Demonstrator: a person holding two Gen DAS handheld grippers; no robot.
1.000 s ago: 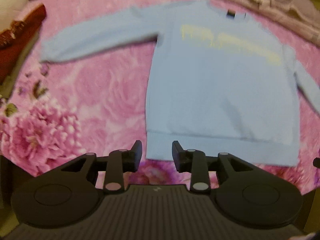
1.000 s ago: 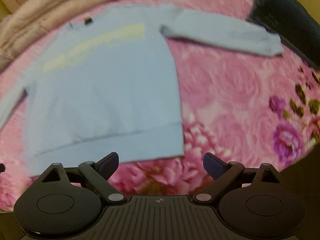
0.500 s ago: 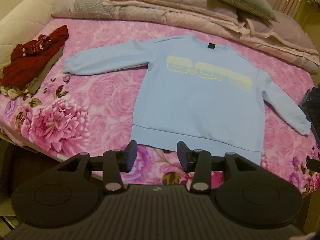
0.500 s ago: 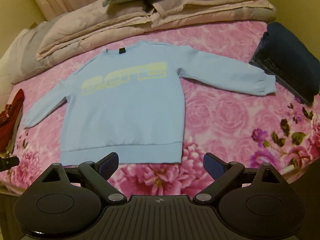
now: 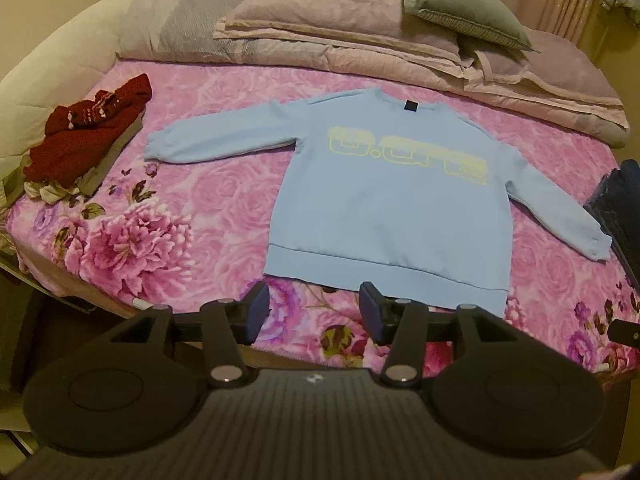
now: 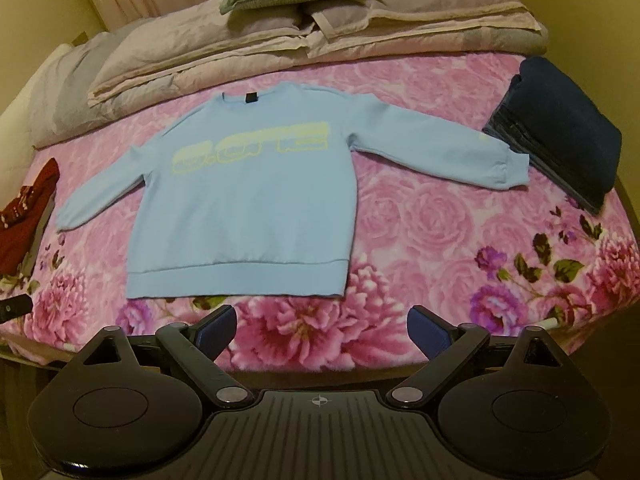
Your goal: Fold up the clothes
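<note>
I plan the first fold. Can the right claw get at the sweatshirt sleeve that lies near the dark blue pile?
Probably yes. The right claw is open and empty, and that sleeve lies flat on the pink blanket with nothing on it. Its cuff ends near the dark blue pile, which hardly blocks it.

Sweatshirt (image 5: 384,208) spread flat at centre of bedspread (image 5: 216,200), sleeves out to either side, heap of clothes (image 5: 84,140) to its left, folded stack (image 6: 560,136) to its right, bedding (image 5: 360,44) and cushion (image 5: 460,12) behind.
</note>
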